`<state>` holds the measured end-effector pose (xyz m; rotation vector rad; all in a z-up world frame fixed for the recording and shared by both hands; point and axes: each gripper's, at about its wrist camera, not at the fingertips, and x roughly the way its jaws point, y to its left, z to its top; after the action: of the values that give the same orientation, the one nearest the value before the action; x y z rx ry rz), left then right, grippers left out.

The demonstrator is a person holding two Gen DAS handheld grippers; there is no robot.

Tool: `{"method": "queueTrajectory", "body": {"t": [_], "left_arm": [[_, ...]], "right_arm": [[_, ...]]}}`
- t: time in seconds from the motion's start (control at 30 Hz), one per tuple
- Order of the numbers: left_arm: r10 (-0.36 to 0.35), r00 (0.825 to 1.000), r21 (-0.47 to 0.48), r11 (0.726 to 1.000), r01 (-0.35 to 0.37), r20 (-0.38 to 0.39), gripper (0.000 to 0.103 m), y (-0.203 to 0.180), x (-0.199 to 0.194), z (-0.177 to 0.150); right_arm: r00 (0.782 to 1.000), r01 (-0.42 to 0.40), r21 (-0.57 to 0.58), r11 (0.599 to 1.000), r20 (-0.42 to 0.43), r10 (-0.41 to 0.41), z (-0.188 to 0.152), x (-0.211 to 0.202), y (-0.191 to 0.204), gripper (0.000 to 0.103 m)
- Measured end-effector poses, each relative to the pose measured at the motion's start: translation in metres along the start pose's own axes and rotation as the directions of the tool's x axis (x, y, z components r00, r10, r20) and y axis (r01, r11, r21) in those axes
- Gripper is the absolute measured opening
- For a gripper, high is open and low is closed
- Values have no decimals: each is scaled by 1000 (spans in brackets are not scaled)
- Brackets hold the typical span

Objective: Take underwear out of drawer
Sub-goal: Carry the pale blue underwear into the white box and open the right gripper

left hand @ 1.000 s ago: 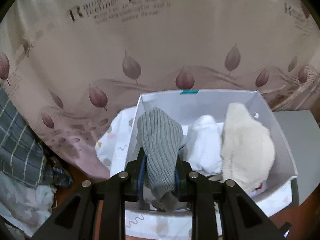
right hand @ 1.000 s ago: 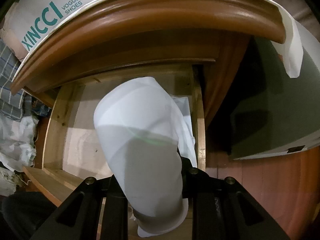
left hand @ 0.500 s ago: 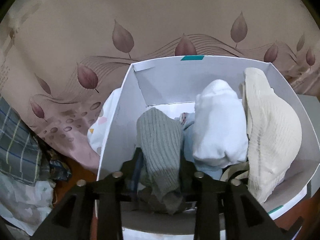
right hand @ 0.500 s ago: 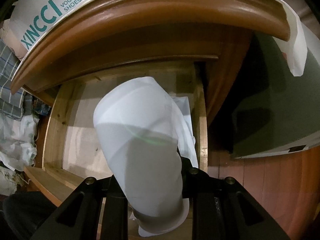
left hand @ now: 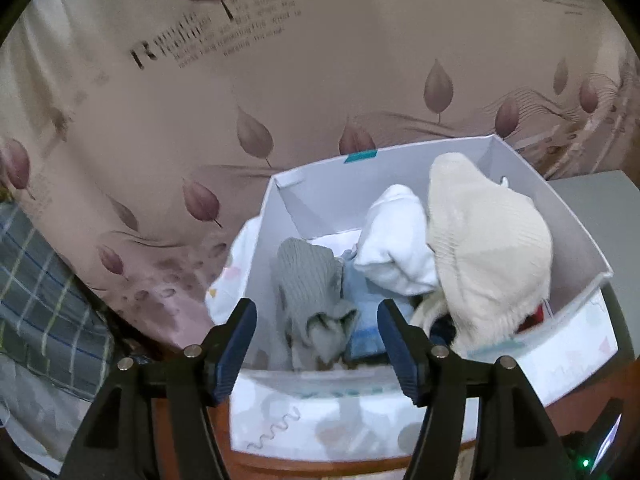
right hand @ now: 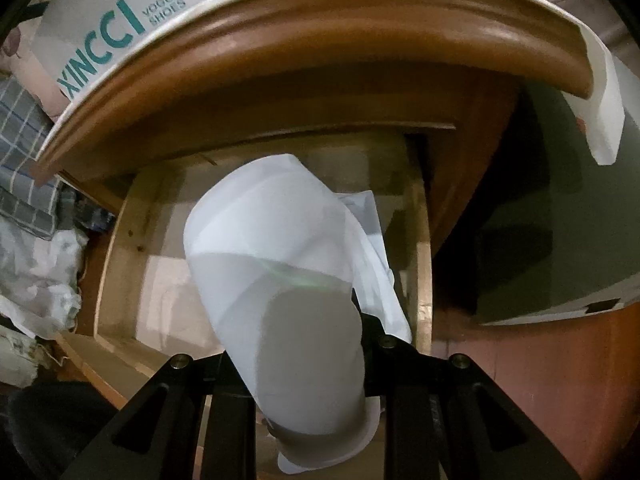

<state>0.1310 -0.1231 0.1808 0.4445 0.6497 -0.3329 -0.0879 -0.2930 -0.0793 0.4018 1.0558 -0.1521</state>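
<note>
A grey ribbed pair of underwear [left hand: 308, 280] lies crumpled at the left end of a white cardboard box [left hand: 400, 156]. My left gripper [left hand: 316, 312] hovers over the box's near edge, jaws opening. The grey pair sits between the blue pads [left hand: 240, 344] and below them, untouched. Beside it in the box lie a white pair [left hand: 396, 244], a cream knitted pair [left hand: 488, 248] and a light blue piece [left hand: 364, 320]. My right gripper [right hand: 296, 344] is shut on a folded white pair of underwear [right hand: 280, 280], held above the open wooden drawer [right hand: 424, 248]. The cloth hides its fingertips.
The box stands on a brown wooden cabinet top [left hand: 320, 460] against a leaf-printed bedsheet [left hand: 280, 80]. Plaid cloth [left hand: 36, 280] lies at the left. In the right wrist view the cabinet's curved top edge [right hand: 320, 40] overhangs the drawer, with a shoebox [right hand: 120, 28] above.
My left gripper lowered the grey underwear into the box, opened its jaws and let go, then drew back a little. The right gripper and its white pair have stayed still.
</note>
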Motion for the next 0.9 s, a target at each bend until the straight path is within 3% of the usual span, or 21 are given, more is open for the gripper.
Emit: {"method": "queueTrajectory", "body": {"t": [0.17, 0.4, 0.63, 0.9], "left_arm": [[41, 998, 4, 999, -42, 53, 66, 1, -34, -30], [120, 990, -36, 992, -118, 70, 66, 4, -58, -110], [126, 989, -136, 981, -136, -83, 66, 9, -23, -191], [84, 983, -279, 952, -127, -162, 66, 20, 12, -226]], "right_arm": [[999, -3, -17, 1000, 43, 4, 1, -6, 4, 20], [995, -24, -82, 996, 99, 32, 1, -19, 20, 20], [993, -52, -69, 996, 105, 60, 10, -41, 21, 20], [989, -48, -102, 994, 136, 62, 28, -99, 34, 19]]}}
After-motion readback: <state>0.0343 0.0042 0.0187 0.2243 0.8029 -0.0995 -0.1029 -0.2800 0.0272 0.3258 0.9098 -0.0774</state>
